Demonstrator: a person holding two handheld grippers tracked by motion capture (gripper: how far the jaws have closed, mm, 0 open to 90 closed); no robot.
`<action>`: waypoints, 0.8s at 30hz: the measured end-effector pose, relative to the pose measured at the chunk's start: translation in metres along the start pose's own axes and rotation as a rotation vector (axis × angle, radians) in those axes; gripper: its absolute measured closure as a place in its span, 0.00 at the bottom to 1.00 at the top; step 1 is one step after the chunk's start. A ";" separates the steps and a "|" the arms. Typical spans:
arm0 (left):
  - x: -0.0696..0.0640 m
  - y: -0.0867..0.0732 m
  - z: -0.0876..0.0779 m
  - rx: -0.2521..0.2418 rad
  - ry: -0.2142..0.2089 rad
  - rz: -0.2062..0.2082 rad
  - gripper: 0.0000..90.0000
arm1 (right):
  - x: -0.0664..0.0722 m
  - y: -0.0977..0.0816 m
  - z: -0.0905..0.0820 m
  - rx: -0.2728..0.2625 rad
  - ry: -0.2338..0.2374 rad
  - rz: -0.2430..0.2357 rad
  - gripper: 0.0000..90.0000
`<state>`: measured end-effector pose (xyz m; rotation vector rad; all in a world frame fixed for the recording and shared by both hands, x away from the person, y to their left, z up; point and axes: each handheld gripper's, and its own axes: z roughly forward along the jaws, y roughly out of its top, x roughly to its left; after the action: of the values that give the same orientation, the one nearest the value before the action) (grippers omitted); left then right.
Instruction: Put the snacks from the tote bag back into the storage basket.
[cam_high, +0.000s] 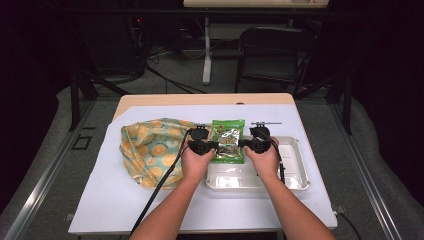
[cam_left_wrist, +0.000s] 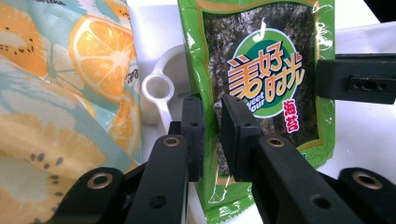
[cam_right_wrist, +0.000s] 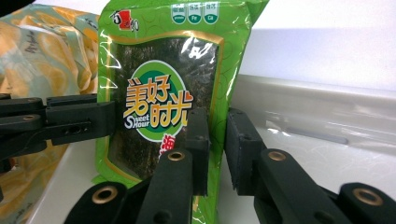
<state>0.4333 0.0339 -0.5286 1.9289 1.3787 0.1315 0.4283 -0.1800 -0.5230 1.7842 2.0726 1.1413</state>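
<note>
Left tongs (cam_high: 212, 146) and right tongs (cam_high: 245, 143) both at the green seaweed snack pack (cam_high: 228, 141), one per side edge, jaws level and pointing inward at each other. In the left gripper view the left tongs (cam_left_wrist: 212, 133) have the pack's edge (cam_left_wrist: 261, 88) running through a narrow gap between the jaws; whether the pads actually press on the film I cannot tell. Same in the right gripper view: right tongs (cam_right_wrist: 217, 149) straddle the pack's (cam_right_wrist: 159, 93) other edge with a slim gap, contact unclear. So neither pair is spread wide, neither pressed fully together.

Pack sits upright-ish, label facing the person, over the far left corner of the clear plastic tray (cam_high: 295, 170), roughly mid-bench. Label has a round green logo with orange characters and dark seaweed behind a clear window.

Tray lies on the white sheet (cam_high: 115, 200) covering the bench, right of centre, nearer the front edge. A small white scoop (cam_left_wrist: 156, 95) rests just beside the pack's left edge, by the tray rim. Fabric bag with an orange-slice print (cam_high: 147, 150) lies crumpled to the left of the pack, close to the left hand (cam_high: 195, 162). Right hand (cam_high: 264, 160) is over the tray. A cable (cam_high: 157, 192) trails from the left tongs toward the bench's front edge
</note>
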 end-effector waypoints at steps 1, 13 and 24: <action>0.000 0.000 0.001 -0.004 0.003 -0.001 0.88 | 0.000 0.000 0.000 0.004 0.001 -0.003 0.88; -0.001 0.000 0.002 -0.003 -0.008 -0.001 0.85 | -0.001 -0.001 0.004 0.011 -0.008 -0.012 0.84; -0.001 0.000 0.002 -0.009 -0.013 -0.005 0.82 | 0.001 -0.002 0.006 0.011 -0.016 -0.025 0.80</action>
<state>0.4338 0.0323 -0.5298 1.9155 1.3726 0.1221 0.4303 -0.1765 -0.5285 1.7616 2.0898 1.1080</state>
